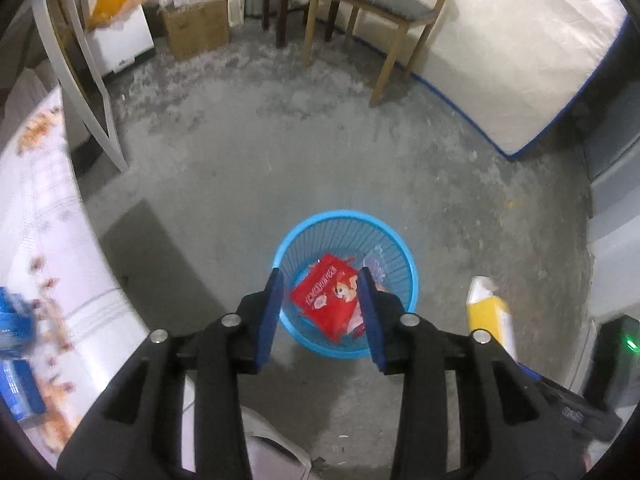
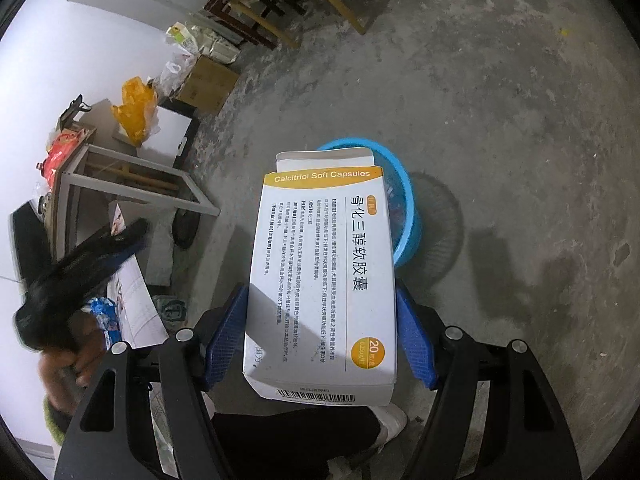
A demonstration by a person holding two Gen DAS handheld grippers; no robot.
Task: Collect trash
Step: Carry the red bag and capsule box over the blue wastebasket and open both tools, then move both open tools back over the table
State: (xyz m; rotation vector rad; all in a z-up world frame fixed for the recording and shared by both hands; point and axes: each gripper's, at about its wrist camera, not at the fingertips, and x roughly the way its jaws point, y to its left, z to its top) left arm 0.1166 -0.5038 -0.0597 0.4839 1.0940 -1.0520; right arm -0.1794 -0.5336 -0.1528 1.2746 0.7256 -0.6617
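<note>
A round blue slatted basket (image 1: 344,216) stands on the concrete floor, and a red snack wrapper (image 1: 328,300) lies inside it with some pale scraps. My left gripper (image 1: 321,276) hangs over the basket, its blue pads apart and nothing pressed between them. My right gripper (image 2: 321,290) is shut on a white and yellow medicine box (image 2: 320,280), holding it by its long sides just short of the basket (image 2: 404,188). The same box (image 1: 488,312) shows at the right of the left wrist view. The left gripper (image 2: 100,252) appears blurred at the left of the right wrist view.
A table with a floral cloth (image 1: 40,240) curves along the left, with a blue packet (image 1: 12,320) on it. A wooden chair (image 1: 372,0), a white mattress (image 1: 520,60) and a cardboard box (image 1: 196,28) stand at the back. A person's shoe (image 2: 392,420) is below the box.
</note>
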